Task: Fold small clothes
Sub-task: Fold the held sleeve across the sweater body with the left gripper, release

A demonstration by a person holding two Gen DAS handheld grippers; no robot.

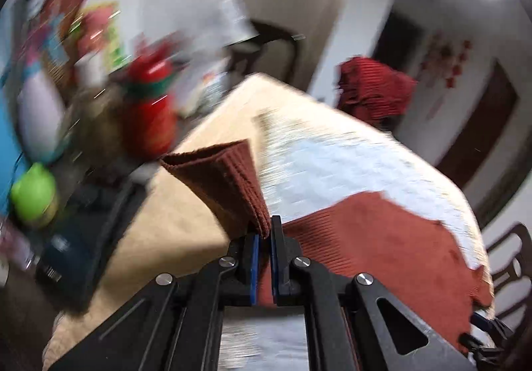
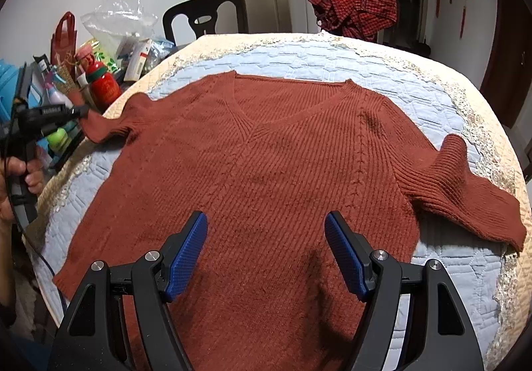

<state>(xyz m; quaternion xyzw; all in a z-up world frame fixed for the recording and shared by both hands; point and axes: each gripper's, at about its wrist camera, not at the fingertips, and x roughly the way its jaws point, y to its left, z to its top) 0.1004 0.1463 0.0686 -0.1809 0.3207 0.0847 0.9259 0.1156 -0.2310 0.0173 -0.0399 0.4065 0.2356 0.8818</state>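
The left gripper (image 1: 264,231) is pinching the sweater's (image 2: 266,151) sleeve (image 1: 229,181) at nine o'clock; the right gripper (image 2: 266,251) is hovering agape over the hem at six.

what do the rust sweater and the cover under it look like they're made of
Sweater: a soft matte knit, probably wool or acrylic, judging by its ribbed rows and cable line. Table cover: pale blue quilted fabric with stitched panels and a lacy cream edge.
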